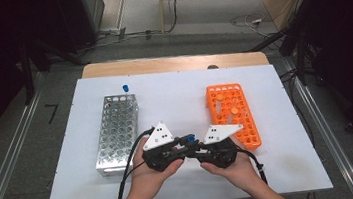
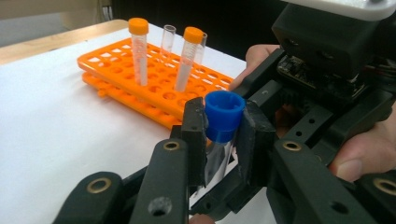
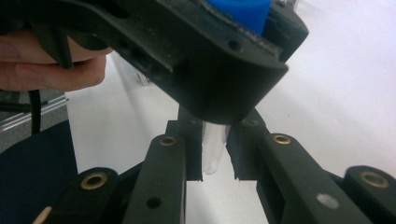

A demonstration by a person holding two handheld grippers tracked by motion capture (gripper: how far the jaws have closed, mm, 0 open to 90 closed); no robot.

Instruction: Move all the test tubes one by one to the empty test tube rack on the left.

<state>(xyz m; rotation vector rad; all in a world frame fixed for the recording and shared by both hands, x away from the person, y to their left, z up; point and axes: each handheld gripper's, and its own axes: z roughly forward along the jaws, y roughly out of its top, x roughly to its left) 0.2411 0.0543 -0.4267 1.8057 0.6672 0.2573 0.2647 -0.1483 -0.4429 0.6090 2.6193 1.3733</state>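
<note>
A metal tube rack (image 1: 117, 132) sits left of centre in the high view, one capped tube (image 1: 125, 88) standing at its far end. A plastic tube rack (image 1: 232, 113) lies right of centre. Low in the frame between them, the left gripper (image 1: 179, 147) and right gripper (image 1: 198, 150) meet on a capped test tube (image 1: 189, 139) above the white table (image 1: 174, 94).

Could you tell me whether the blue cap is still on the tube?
On: the blue cap sits atop the tube between the jaws.

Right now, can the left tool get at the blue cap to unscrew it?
Probably yes. The left tool is already closed around the blue cap, while the right tool is shut on the clear tube below it. Nothing stands between them, and the orange rack sits aside.
</note>
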